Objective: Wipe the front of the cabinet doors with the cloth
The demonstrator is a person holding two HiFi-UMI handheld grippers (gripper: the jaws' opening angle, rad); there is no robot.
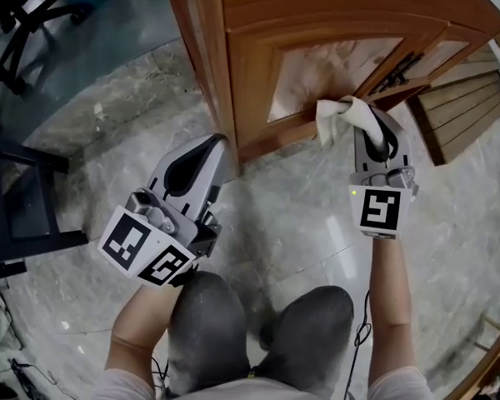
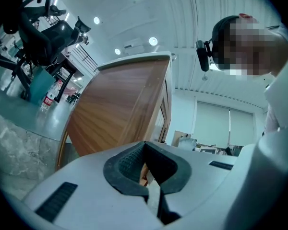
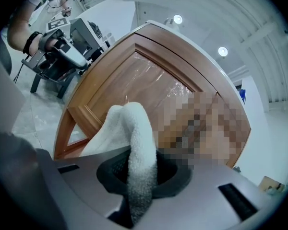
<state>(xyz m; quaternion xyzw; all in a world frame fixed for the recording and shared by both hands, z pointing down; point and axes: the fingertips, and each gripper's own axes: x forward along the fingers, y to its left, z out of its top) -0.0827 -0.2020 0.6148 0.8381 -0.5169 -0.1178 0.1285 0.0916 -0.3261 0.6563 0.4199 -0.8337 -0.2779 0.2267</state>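
The right gripper (image 1: 369,130) is clamped on the white cloth (image 1: 337,115), pressing it against the cabinet door (image 1: 258,73) at its lower rail. The left gripper (image 1: 205,155) hangs closed and empty beside the cabinet.

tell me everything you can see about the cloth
The cloth is white and fluffy, like terry towelling, bunched into a thick fold. The right gripper is shut on it: the fold loops out ahead of the jaws and a tail runs back between them. Its loose end reaches the lower rail of the wooden cabinet door and appears to rest against it.
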